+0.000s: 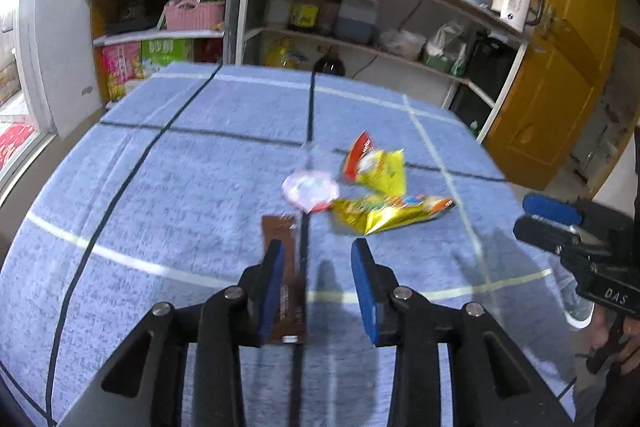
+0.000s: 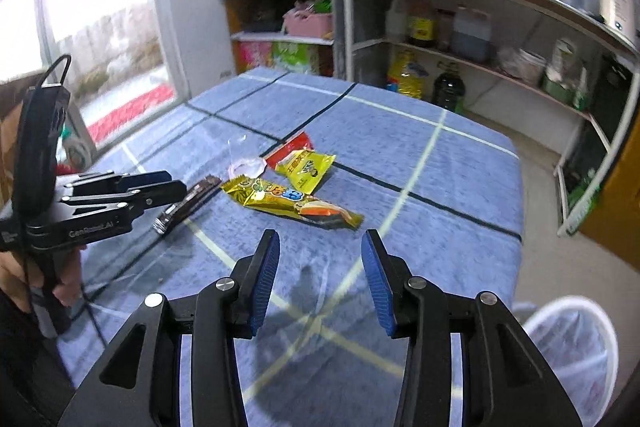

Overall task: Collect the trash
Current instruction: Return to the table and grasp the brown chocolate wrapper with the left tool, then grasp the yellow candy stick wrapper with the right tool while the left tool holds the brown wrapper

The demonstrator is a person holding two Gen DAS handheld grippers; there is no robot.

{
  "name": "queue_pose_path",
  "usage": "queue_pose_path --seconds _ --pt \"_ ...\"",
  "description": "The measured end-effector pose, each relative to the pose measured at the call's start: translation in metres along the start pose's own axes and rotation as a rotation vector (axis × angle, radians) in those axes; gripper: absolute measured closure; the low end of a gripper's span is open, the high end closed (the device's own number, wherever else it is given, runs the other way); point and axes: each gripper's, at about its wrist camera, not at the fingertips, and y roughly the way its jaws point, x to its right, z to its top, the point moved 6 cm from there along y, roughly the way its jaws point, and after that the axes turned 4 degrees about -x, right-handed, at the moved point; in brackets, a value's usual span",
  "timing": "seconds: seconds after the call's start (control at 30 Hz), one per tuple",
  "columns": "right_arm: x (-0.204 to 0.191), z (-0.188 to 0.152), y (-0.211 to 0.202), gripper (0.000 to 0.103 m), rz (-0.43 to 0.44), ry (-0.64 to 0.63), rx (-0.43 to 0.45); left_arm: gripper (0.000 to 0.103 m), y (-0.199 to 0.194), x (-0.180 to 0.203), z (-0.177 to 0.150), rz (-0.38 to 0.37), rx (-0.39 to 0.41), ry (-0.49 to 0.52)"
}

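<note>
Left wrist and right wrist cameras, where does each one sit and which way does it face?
Left wrist: on the left gripper, angled down at the blue table; its jaws are open, the brown wrapper between them.
Right wrist: on the right gripper, facing the table's right half; jaws open, empty.
Shared: gold wrapper, shelves, each other's gripper.

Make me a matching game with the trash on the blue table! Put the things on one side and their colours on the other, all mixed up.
Things:
1. long flat wrapper between the left tool's fingers
2. long crinkly wrapper lying in front of the right tool
3. small round plastic lid
4. tablecloth

Colours:
A. gold
B. blue with dark and pale lines
C. brown
D. pale pink and clear

Pairs: 1-C, 2-A, 3-D, 4-B
</note>
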Motion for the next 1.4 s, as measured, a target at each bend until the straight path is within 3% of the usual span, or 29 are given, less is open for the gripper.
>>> queue_pose_path --seconds 0.27,0.53,0.67,0.77,0.83,0.87,0.9,1.0,1.2,1.4 --pt "-0.011 0.017 0.04 0.058 0.021 -0.125 -0.038 0.063 0.019 -0.014 -0.011 0.012 -0.08 -0.015" --pt "-0.016 0.022 0.076 0.058 0.03 -0.203 -0.104 0.063 0.021 -0.012 -0.011 0.024 -0.088 0.001" --pt "-0.015 0.017 0.091 0.058 -0.003 -0.215 -0.153 0.063 0.022 -0.007 -0.011 0.049 -0.096 0.034" --pt "-0.011 0.018 0.092 0.058 0.029 -0.167 -0.168 0.063 0.023 -0.004 -0.011 0.076 -0.1 0.054" --pt "-0.007 0.017 0.093 0.061 0.05 -0.127 -0.181 0.073 0.023 -0.004 -0.011 0.094 -0.1 0.058" --pt "-0.007 0.016 0.092 0.073 0.06 -0.118 -0.181 0.082 0.023 -0.005 -0.011 0.096 -0.1 0.056" --pt "-0.006 0.016 0.09 0.084 0.057 -0.113 -0.181 0.082 0.023 -0.005 -0.01 0.092 -0.1 0.054" --pt "-0.005 0.013 0.083 0.092 0.07 -0.08 -0.179 0.083 0.021 -0.007 -0.011 0.072 -0.097 0.038" --pt "-0.003 0.005 0.058 0.094 0.064 -0.034 -0.153 0.084 0.013 -0.007 -0.014 -0.014 -0.08 -0.012" --pt "0.01 -0.003 0.018 0.095 0.035 0.039 -0.098 0.084 -0.004 0.02 -0.007 -0.096 -0.023 0.009"
